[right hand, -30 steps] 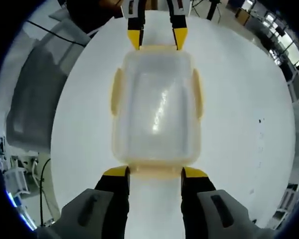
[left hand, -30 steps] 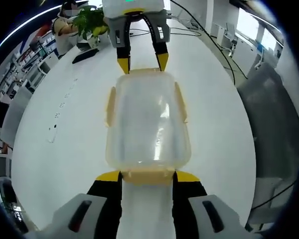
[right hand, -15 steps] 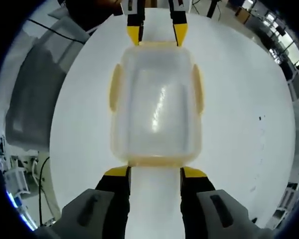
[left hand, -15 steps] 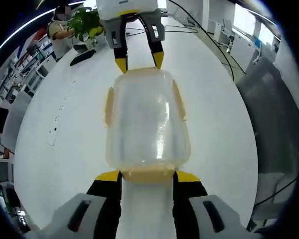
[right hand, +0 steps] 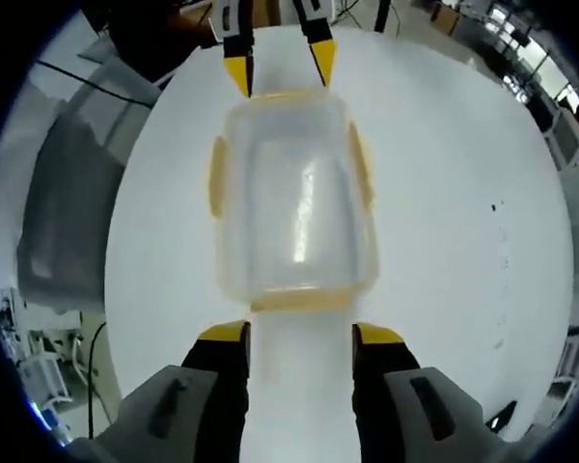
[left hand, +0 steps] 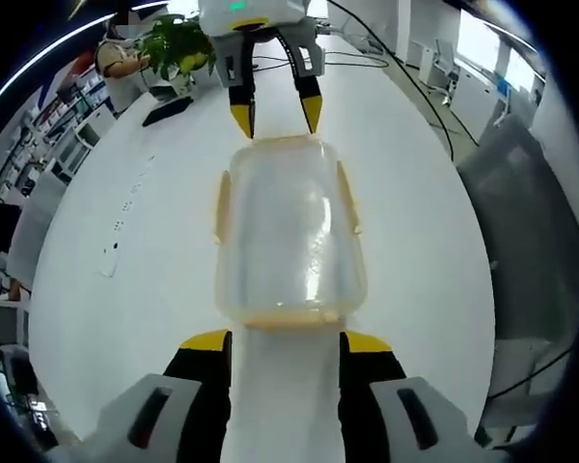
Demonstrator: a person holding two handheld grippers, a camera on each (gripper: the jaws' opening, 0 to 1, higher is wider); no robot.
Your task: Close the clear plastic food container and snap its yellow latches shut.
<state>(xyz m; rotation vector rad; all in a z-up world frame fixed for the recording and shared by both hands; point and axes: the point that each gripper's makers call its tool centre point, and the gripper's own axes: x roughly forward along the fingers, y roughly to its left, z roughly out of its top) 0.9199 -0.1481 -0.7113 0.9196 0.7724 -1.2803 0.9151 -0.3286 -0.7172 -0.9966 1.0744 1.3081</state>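
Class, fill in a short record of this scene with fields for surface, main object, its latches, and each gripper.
surface: round white table
main object: clear plastic food container with lid on, standing on the table
latches: yellow latches along its sides and ends
left gripper: open, jaws apart just short of the container's near end
right gripper: open, facing the opposite end
background: green potted plant

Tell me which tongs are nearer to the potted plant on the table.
Right. The right tongs are at the container's far end, close beside the potted plant. The left tongs are at its near end, with the whole container between them and the plant.
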